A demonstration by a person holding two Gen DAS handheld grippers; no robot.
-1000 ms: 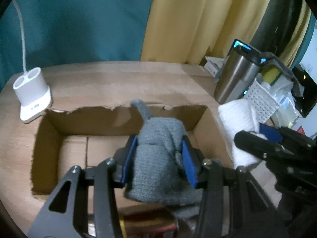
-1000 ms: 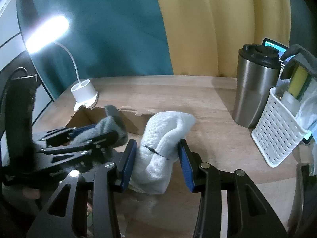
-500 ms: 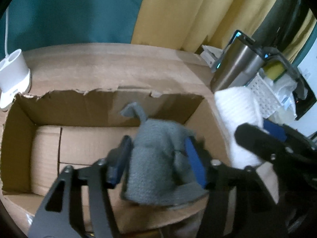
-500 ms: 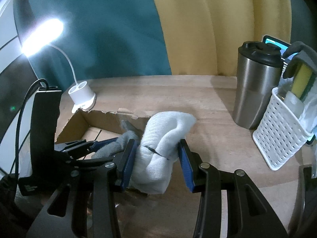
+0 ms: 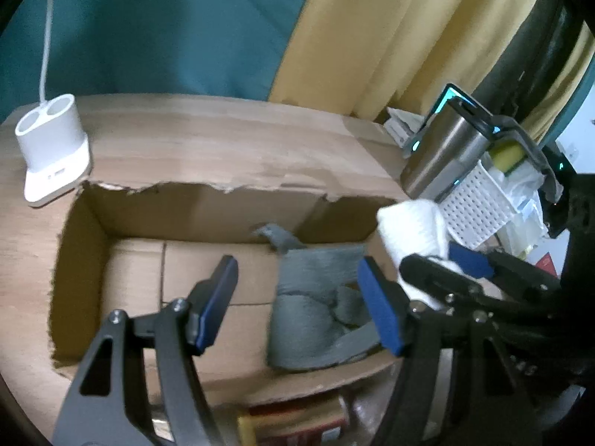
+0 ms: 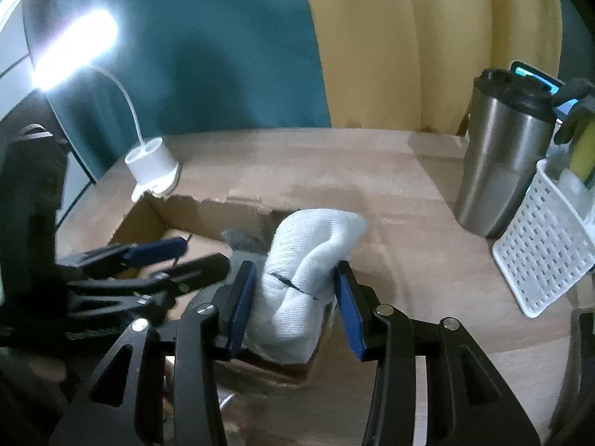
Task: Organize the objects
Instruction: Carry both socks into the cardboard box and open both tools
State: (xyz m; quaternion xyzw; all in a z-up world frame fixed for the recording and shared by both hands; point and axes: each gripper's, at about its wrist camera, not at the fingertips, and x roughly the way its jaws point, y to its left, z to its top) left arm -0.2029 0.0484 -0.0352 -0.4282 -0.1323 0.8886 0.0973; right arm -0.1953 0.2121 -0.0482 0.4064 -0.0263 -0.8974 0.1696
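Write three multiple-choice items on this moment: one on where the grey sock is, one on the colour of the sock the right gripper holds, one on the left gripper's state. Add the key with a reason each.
1. Where is the grey sock?
A. in the cardboard box
B. in the white basket
C. on the steel tumbler

2. What colour is the sock in the right gripper?
A. grey
B. white
C. yellow

3. How is the left gripper?
A. shut on the sock
B. shut, empty
C. open

Key: A, the sock lies on the box floor; B, the white sock sits between its pads; C, its jaws have just been opening, one pad clearly apart from the sock.
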